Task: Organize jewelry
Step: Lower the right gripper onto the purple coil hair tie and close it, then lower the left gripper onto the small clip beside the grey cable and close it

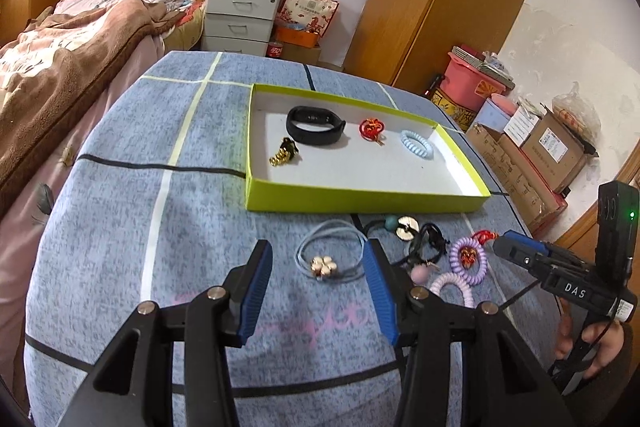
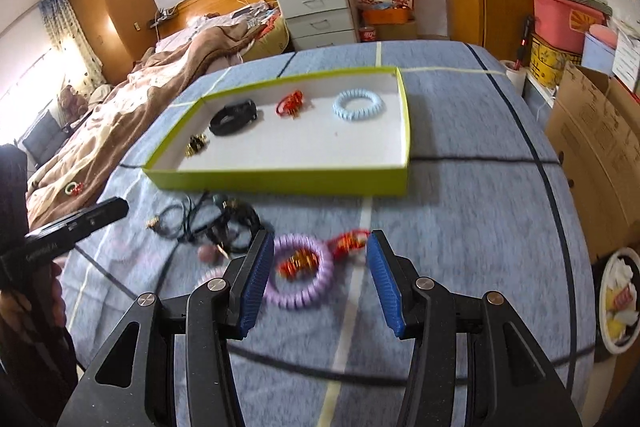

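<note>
Hovering over the blue-grey cloth (image 1: 120, 211) on the counter, both grippers are seen w/ fingers spread and nothing clamped.

Left gripper (image 1: 318, 261): blue pads apart, a pale-blue cord loop w/ gold flower charm (image 1: 324, 265) is seen on the cloth between them, untouched.

Right gripper (image 2: 320, 259): pads apart, a purple coil band (image 2: 301, 277) w/ a red-gold charm (image 2: 297, 263) inside its ring is seen between them; a second red knot (image 2: 347, 242) lies just beside it. That view is blurred, so contact can't be told, but no grip is shown. In the left view the right gripper (image 1: 500, 243) is seen side-on, held in a hand (image 1: 600, 343).

Tray (image 1: 360, 199), lime-green w/ white floor, sits further back on the cloth. Inside are laid, well apart: a black wristband (image 1: 316, 126), a red knot charm (image 1: 372, 129), a light-blue coil band (image 1: 417, 143), a gold-black piece (image 1: 285, 153).

Unsorted pile is found on the cloth near the tray's front wall: black cords (image 1: 428, 243), a teal bead (image 1: 391, 223), a silver disc (image 1: 408, 229), a pink bead (image 1: 419, 273), a lighter pink coil (image 1: 454, 287).
</note>
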Action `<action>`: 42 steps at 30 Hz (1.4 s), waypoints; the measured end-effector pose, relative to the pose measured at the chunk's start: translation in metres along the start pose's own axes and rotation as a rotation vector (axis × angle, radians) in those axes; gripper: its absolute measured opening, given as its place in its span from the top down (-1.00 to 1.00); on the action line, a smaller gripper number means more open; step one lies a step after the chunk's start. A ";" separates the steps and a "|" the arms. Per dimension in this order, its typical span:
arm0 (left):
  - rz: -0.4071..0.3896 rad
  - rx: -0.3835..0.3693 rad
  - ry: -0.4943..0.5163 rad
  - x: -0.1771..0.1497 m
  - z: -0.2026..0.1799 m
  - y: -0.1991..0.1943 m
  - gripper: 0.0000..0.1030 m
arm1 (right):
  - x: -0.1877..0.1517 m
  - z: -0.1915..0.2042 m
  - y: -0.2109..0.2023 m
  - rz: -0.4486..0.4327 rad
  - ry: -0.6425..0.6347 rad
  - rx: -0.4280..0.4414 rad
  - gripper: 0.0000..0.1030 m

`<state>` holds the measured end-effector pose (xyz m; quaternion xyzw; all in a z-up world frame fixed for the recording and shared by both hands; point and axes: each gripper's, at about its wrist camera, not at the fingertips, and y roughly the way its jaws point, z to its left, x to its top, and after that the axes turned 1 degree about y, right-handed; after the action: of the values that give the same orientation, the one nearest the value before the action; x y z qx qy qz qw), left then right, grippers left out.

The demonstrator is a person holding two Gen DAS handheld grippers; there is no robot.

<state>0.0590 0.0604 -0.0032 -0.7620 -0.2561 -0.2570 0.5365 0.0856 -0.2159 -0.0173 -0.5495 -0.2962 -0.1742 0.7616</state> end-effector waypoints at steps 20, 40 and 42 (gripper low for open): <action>0.043 0.023 -0.035 -0.010 0.011 0.011 0.04 | -0.010 0.004 0.022 0.079 -0.024 0.013 0.59; 0.083 0.023 0.015 -0.008 0.003 0.021 0.04 | -0.005 -0.012 0.000 -0.006 0.046 0.032 0.81; 0.092 0.027 0.018 -0.007 0.001 0.026 0.04 | -0.005 -0.013 -0.004 -0.017 0.050 0.031 0.81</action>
<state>0.0714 0.0533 -0.0256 -0.7633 -0.2196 -0.2354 0.5602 0.0828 -0.2296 -0.0205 -0.5304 -0.2845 -0.1898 0.7757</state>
